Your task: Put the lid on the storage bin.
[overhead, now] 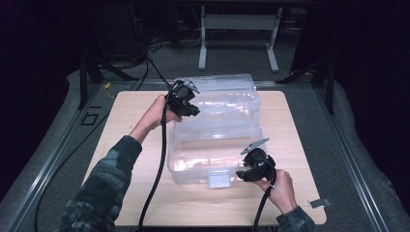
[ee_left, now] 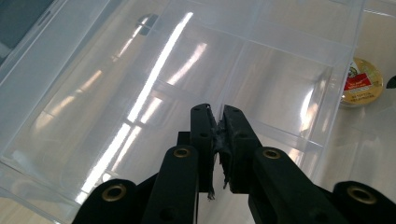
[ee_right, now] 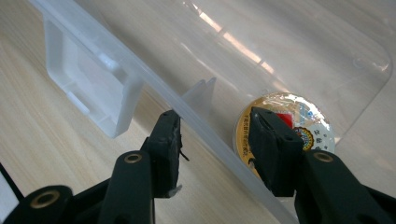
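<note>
Nearest the desk's (overhead: 145, 203) front edge, our right gripper (ee_right: 217, 135) straddles the front wall of the clear plastic storage box (overhead: 193, 164), jaws apart, beside a round gold tin (ee_right: 285, 128). Farther back, our left gripper (ee_left: 217, 123) pinches the box's raised transparent lid (overhead: 227, 96).

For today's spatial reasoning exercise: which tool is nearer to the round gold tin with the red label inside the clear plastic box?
Right. The right tool straddles the clear plastic box's front wall with the round gold tin just behind one jaw. The left tool is at the raised clear lid, farther from the tin.
</note>
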The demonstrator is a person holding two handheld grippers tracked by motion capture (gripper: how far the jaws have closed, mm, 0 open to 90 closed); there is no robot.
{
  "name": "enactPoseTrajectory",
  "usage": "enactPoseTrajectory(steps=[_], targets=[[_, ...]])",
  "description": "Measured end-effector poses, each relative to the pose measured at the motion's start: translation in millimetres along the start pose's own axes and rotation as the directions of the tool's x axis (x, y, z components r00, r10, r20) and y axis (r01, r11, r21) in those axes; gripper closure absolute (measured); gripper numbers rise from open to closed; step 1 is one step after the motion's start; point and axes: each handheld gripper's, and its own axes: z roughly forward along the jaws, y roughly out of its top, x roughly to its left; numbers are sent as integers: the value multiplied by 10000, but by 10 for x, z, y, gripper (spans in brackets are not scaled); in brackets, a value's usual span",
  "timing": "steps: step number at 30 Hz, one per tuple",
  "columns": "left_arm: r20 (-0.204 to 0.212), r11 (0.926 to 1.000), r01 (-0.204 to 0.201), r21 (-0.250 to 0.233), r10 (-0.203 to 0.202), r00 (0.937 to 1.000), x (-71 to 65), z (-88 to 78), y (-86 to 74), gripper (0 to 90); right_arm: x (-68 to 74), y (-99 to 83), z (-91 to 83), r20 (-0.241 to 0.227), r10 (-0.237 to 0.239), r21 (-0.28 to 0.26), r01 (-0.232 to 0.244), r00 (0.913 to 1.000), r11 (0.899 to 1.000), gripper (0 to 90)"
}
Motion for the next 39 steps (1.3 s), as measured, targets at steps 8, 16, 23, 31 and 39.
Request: enactPoseTrajectory(steps=[8, 16, 23, 31, 39], targets=[[-41, 9997, -218, -62, 218, 9998, -86, -58, -22, 848, 3, -2, 0, 29, -28, -18, 28, 10000, 10000, 543], [-129, 9990, -383, -209, 380, 9992, -180, -107, -62, 851, 7, -7, 4, 58, -54, -96, 55, 10000, 9999, 541], [-116, 9982, -553, -253, 550, 9984, -253, -146, -91, 854, 10, -10, 1, 103, -82, -57, 83, 9999, 9999, 539], [-148, 9970, -693, -344, 689, 9975, -337, -179, -130, 857, 15, -8, 1, 124, -88, -43, 88, 9999, 10000, 536], [172, 9962, -712, -508, 722, 9972, -385, -217, -181, 861, 15, -12, 1, 140, -134, -50, 135, 9998, 9999, 536]])
